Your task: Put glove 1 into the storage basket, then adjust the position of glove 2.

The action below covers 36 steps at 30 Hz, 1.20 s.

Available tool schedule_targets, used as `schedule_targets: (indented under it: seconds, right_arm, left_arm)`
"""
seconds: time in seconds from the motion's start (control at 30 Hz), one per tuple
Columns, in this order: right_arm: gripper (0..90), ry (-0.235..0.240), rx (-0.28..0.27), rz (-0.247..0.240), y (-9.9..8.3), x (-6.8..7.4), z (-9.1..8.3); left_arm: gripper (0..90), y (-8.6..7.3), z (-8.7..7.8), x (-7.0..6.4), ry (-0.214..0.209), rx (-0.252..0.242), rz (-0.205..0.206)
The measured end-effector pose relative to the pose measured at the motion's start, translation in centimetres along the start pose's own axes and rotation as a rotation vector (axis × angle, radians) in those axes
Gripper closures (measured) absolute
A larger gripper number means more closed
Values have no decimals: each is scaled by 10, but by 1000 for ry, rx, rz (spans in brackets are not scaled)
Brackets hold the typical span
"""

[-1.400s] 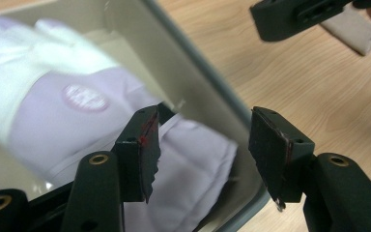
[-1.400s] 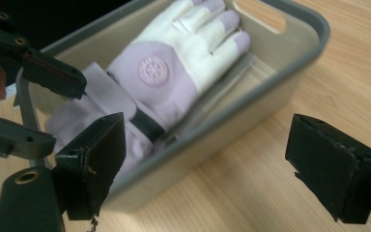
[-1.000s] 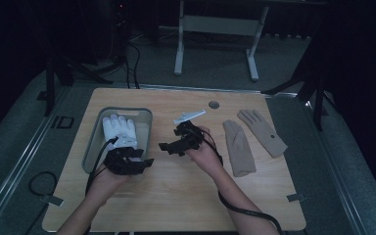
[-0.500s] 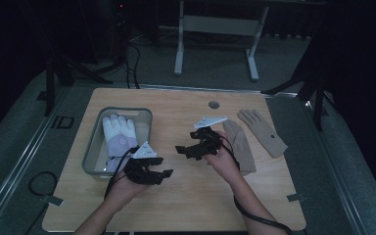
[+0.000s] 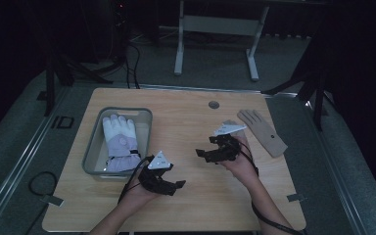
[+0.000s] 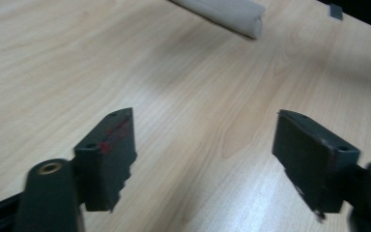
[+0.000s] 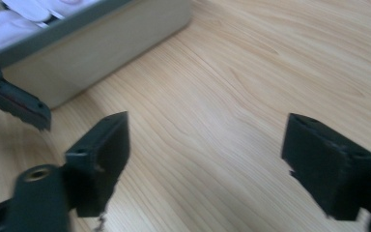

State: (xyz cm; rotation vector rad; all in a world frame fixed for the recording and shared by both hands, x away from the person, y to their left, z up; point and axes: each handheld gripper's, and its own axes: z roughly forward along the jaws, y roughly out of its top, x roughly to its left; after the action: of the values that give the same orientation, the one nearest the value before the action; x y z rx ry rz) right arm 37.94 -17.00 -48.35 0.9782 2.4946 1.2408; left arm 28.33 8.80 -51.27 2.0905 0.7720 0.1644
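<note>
On the wooden counter [image 5: 196,122] a grey bin [image 5: 94,147] is seen at about nine o'clock from the centre, and a white glove [image 5: 120,142] lies inside it, fingers pointing toward twelve o'clock. A tan glove [image 5: 264,131] lies flat on the counter at about two o'clock, well apart from the bin. The left gripper [image 5: 174,187] is held just beside the bin's near right corner, at about seven o'clock from the counter's centre; in the left gripper view [image 6: 205,164] its jaws are spread wide and nothing is held between them, bare wood being seen in the gap. The right gripper [image 5: 203,154] is held at about four o'clock from the centre, between the bin and the tan glove, its tips turned toward nine o'clock; in the right gripper view [image 7: 207,159] its jaws are likewise spread wide with nothing gripped, and the bin's wall [image 7: 92,43] is seen ahead at about eleven o'clock. On the dark floor left of the counter, white marks resembling "ID" [image 5: 62,122] can be made out; no other writing can be read.
</note>
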Motion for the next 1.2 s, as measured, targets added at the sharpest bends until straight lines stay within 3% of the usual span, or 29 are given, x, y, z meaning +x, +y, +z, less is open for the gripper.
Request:
schedule_targets:
  seconds: [0.13, 0.27, 0.37, 0.43, 0.63, 0.77, 0.93, 1.2]
  right_arm:
    - [230, -30, -3, 5, -7, -9, -5]
    - [248, -69, -17, 8, -15, -20, -13]
    - [261, -97, -22, 17, -23, -32, -20]
    - [266, -98, -23, 22, -25, -35, -22]
    - [314, -149, -36, 36, -43, -58, -37]
    - [358, -188, -28, 57, -59, -78, -48]
    - [389, -218, 1, 39, -69, -86, -52]
    - [391, -229, -13, 7, -73, -96, -57]
  left_arm:
    - [146, -7, 6, -1, -10, -15, 3]
    - [126, -13, 8, -4, 28, -51, 34]
    - [31, -17, 12, -4, 51, -43, 42]
    - [15, -21, 14, -4, 55, -35, 37]
    - [15, -31, 14, -4, 87, -76, 39]
    - [15, -35, 13, -6, 81, -107, 53]
    - [15, -37, 14, -7, 89, -115, 61]
    - [15, -42, 12, -9, 84, -144, 66]
